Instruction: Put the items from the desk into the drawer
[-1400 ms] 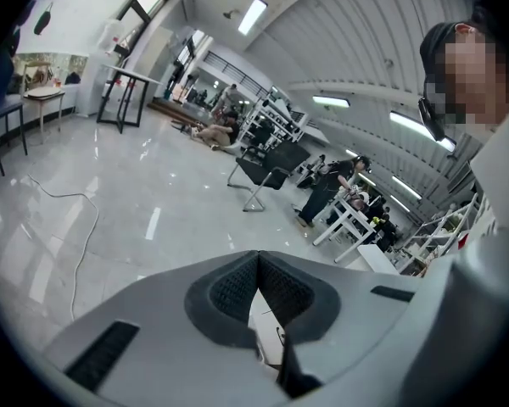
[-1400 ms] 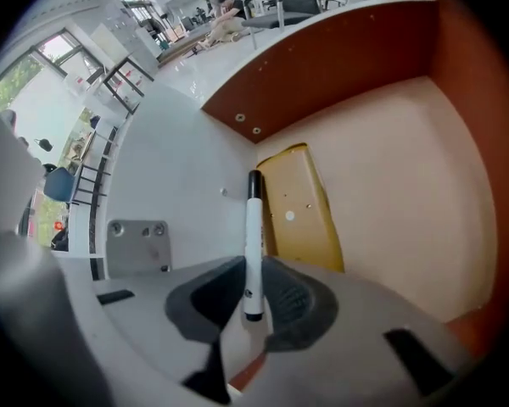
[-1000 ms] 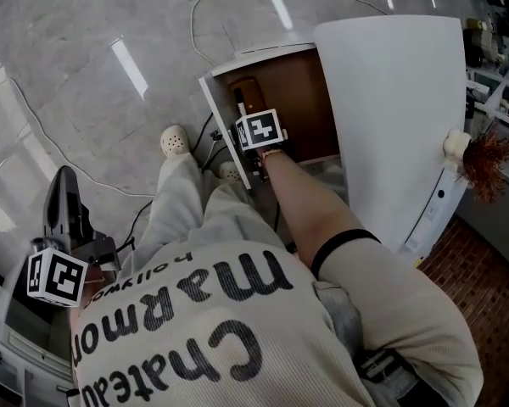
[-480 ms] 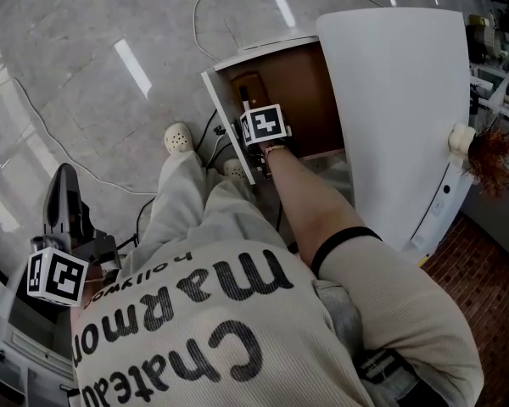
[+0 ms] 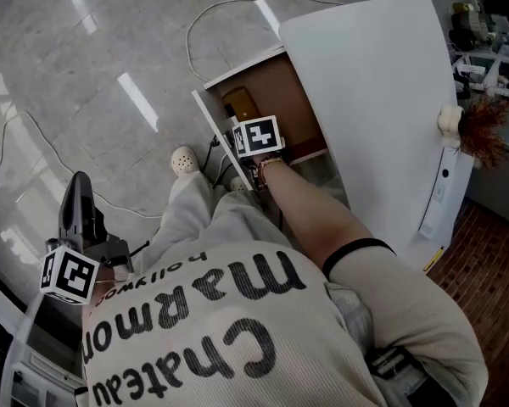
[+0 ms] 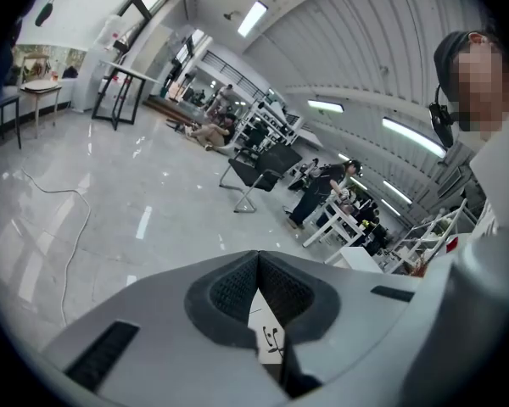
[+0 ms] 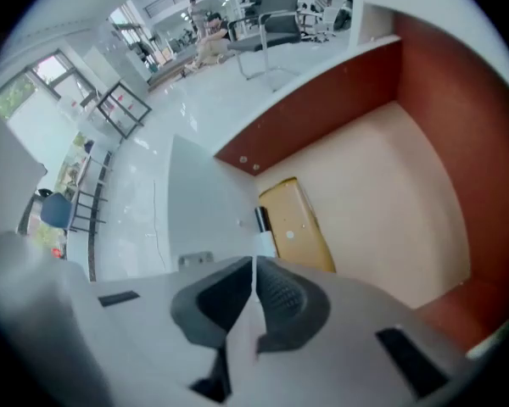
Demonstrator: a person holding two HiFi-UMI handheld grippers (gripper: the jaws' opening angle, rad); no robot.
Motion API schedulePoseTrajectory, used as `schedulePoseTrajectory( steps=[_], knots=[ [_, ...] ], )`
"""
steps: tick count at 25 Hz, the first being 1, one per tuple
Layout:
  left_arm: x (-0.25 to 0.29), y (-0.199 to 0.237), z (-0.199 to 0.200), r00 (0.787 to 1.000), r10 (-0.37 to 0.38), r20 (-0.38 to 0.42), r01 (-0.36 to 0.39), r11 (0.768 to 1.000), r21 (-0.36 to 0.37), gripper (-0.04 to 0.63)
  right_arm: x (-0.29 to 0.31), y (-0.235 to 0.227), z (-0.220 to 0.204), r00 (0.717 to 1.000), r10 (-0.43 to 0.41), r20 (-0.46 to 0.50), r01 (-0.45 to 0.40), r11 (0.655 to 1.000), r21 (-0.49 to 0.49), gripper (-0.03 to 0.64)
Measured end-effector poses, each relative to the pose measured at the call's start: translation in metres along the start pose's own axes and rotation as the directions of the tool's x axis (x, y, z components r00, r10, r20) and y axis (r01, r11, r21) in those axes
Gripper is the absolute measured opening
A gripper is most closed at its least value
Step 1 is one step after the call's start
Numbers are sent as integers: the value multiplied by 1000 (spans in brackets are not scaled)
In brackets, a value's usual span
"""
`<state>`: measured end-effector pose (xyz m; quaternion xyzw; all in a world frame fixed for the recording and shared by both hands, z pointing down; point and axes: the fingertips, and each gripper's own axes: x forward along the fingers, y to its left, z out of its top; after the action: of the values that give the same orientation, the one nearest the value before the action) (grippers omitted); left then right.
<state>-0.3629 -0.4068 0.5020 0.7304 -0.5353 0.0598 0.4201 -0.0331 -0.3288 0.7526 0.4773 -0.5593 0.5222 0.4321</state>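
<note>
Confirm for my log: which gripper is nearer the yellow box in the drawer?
Right. The right gripper hangs above the yellow box, jaws just closed, empty; the left gripper is far off, outside the drawer.

shirt [image 5: 237,329] print "chateau marmon", small "hollywo"

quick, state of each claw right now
Left claw: closed, nothing in it.
Right claw: has just been closing, now shut and empty above the drawer.
</note>
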Motion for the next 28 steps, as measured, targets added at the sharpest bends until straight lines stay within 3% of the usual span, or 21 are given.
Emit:
schedulePoseTrajectory(
  steps=[3, 6, 9, 13, 16, 21, 24, 28],
  knots=[
    [4, -28, 13, 999, -53, 5, 53, 999, 12, 2, -47, 22, 27, 990, 58, 125, -64, 997, 44, 3],
    [19, -65, 30, 990, -142, 15, 141, 988, 57, 1, -102, 39, 60, 951, 119, 284, -150, 985, 90, 3],
    [34, -116, 42, 966, -260, 6, 258, 961, 104, 1, -169, 38, 89, 872, 140, 469, -214, 971, 109, 3],
    [45, -183, 30, 918, -387, -86, 396, 908, 135, 1, -259, 11, 96, 743, 108, 660, -281, 946, 162, 3],
    [55, -231, 16, 875, -468, -120, 482, 865, 138, 2, -315, -28, 83, 650, 36, 759, -310, 925, 222, 3],
    [58, -330, -19, 774, -600, -201, 631, 755, 178, 2, -387, -104, 32, 495, -135, 858, -349, 874, 339, 3],
    [47, -380, -51, 732, -640, -235, 680, 709, 186, 2, -412, -142, -11, 452, -200, 869, -360, 851, 383, 3],
    [30, -439, -104, 693, -666, -277, 718, 671, 182, 0, -436, -194, -76, 439, -259, 860, -349, 833, 429, 3]
  ],
)
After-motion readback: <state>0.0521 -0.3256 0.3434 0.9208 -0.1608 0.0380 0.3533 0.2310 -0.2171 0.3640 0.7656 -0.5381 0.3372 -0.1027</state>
